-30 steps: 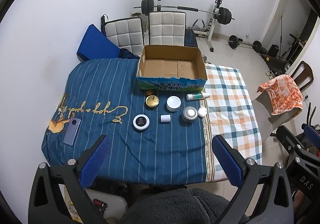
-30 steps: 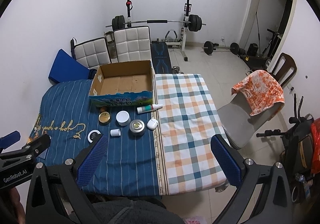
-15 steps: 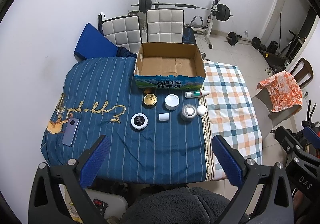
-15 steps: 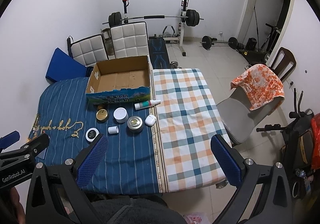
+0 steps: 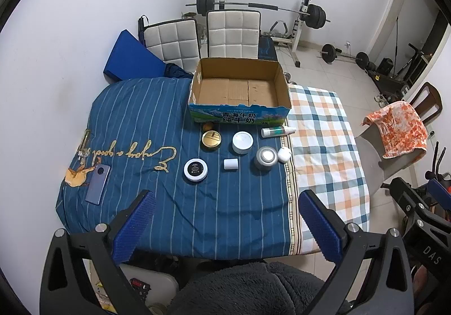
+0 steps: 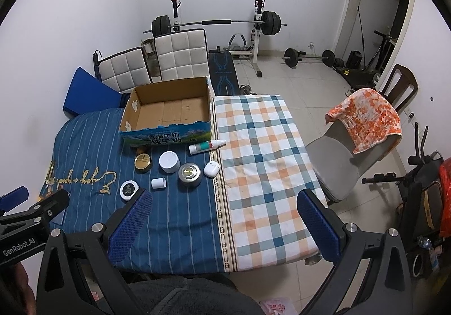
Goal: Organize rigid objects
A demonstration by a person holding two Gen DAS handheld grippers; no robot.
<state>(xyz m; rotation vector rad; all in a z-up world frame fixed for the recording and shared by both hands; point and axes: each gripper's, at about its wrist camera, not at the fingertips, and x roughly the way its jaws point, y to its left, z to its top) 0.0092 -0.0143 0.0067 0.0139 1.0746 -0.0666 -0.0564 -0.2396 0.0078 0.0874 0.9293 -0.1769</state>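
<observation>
We hold the left gripper and right gripper high above the table's near edge, jaws spread wide, both empty. Farther off, small containers cluster on the blue striped cloth: black-lidded tin, white jar, silver tin. Behind them sits the empty cardboard box, so we judge it best to descend squarely over one item, close gently, then lift it over the front wall.

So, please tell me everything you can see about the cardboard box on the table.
The cardboard box is a shallow, open-topped carton, plain brown inside and holding nothing. Its front wall is printed blue and green with white Chinese characters. It sits upright at the far side of the blue striped cloth, its right edge by the checked cloth. A small orange object lies against its front.
</observation>
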